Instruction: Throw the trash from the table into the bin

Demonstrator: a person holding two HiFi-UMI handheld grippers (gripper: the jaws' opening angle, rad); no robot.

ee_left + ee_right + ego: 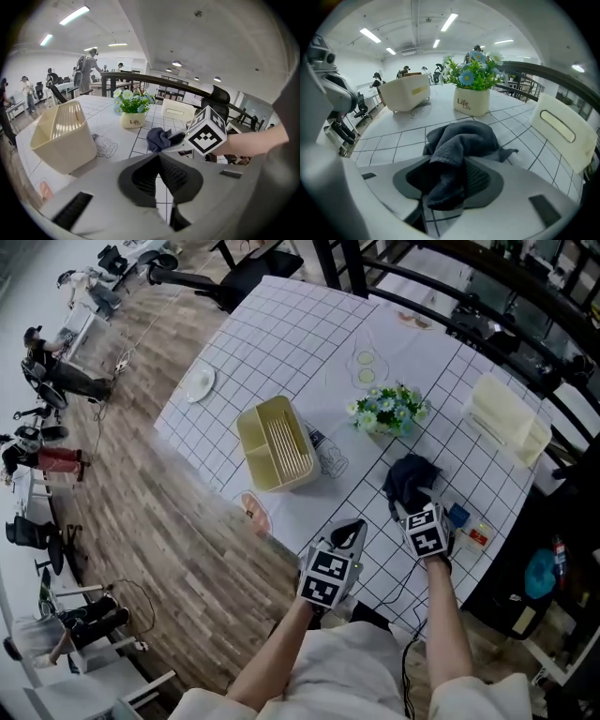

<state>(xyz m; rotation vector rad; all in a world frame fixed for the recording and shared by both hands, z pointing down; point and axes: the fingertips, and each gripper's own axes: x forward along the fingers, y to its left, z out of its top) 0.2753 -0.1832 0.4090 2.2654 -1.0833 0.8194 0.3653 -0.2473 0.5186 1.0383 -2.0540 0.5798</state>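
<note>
1. Starting on your left, the beige slatted bin [281,482] stands upright on the gridded table [281,343], well apart from the trash.
2. Your left gripper [349,535] hovers near the table's front edge, fingers together, nothing in them.
3. Now the dark grey rag [410,479], crumpled near the flower pot [386,418]. It looks soft, light and floppy. It shouldn't slip, but loose ends may dangle, so take a thick bunched fold, not a corner.
4. Your right gripper [417,510] is clamped on a fold of that rag, and the rest lies on the table.
</note>
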